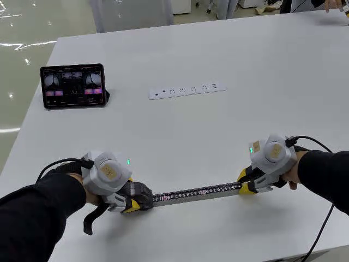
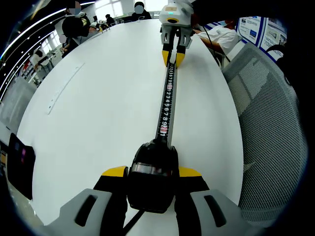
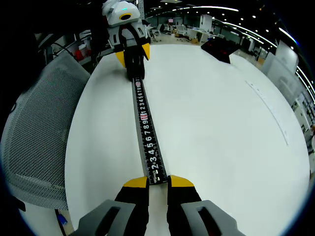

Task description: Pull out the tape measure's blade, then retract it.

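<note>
A black tape measure case [image 1: 138,195] [image 2: 153,173] sits near the table's front edge, with my left gripper [image 1: 131,203] [image 2: 153,172] shut on it. Its blade [image 1: 196,192] [image 2: 167,105] [image 3: 146,136], black with white numbers, is drawn out flat along the white table [image 1: 180,136] toward the right. My right gripper [image 1: 247,185] [image 3: 158,181] is shut on the blade's tip. The right gripper shows far up in the left gripper view [image 2: 174,58]. In the right gripper view the left gripper [image 3: 132,53] and the case [image 3: 133,63] lie at the far end of the blade.
A tablet [image 1: 72,85] with a lit screen stands at the table's back left. A white power strip [image 1: 187,90] lies flat near the middle. A mesh-backed chair [image 2: 275,123] stands beside the table. Several people sit at the far end [image 2: 78,24].
</note>
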The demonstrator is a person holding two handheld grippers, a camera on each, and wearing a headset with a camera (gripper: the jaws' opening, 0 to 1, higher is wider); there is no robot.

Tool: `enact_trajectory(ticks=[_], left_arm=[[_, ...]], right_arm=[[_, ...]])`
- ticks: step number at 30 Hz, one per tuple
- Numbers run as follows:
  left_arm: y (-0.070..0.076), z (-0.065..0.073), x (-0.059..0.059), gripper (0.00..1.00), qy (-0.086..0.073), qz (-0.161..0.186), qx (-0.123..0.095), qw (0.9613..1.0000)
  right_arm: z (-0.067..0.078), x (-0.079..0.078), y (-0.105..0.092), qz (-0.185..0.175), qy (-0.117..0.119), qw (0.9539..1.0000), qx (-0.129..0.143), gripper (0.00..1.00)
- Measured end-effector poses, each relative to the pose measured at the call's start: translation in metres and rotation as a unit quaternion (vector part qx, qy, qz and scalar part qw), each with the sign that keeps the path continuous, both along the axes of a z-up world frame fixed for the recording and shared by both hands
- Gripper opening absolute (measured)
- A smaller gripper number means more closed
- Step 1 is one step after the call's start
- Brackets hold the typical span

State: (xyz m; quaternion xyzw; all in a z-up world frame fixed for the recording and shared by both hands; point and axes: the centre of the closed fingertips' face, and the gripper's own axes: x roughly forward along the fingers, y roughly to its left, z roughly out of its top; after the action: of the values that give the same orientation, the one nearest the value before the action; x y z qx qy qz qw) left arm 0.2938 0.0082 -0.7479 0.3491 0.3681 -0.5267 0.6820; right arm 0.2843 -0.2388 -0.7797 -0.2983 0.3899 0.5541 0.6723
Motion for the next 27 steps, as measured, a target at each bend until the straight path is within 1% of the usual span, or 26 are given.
enact_trajectory(ticks=[19, 22, 24, 25, 26, 27], left_arm=[[-0.0005, 0.001, 0.0003, 0.31, -0.001, 0.0, -0.002, 1.0], [-0.0011, 0.0009, 0.0008, 0.31, -0.002, 0.002, -0.006, 1.0], [-0.0012, 0.0009, 0.0009, 0.31, -0.004, -0.001, -0.009, 0.9999], [-0.0009, 0.0015, 0.0017, 0.32, -0.002, 0.001, -0.016, 0.9999], [-0.0027, 0.0025, 0.0015, 0.32, 0.008, 0.018, -0.031, 0.9993], [-0.0016, 0.0029, 0.0024, 0.32, 0.005, 0.016, -0.031, 0.9994]], right_arm=[[-0.0001, -0.0003, 0.0002, -0.004, 0.0, 1.0, 0.003, 0.1], [-0.0003, -0.0005, 0.0005, -0.004, -0.001, 1.0, 0.001, 0.1], [-0.0003, -0.001, 0.0013, 0.001, -0.004, 1.0, -0.005, 0.1], [-0.0003, -0.0009, 0.0012, 0.004, -0.005, 1.0, -0.007, 0.1], [-0.0003, -0.0007, 0.0011, 0.003, -0.005, 1.0, -0.007, 0.11], [-0.0002, -0.0001, 0.0008, 0.0, -0.005, 1.0, -0.005, 0.11]])
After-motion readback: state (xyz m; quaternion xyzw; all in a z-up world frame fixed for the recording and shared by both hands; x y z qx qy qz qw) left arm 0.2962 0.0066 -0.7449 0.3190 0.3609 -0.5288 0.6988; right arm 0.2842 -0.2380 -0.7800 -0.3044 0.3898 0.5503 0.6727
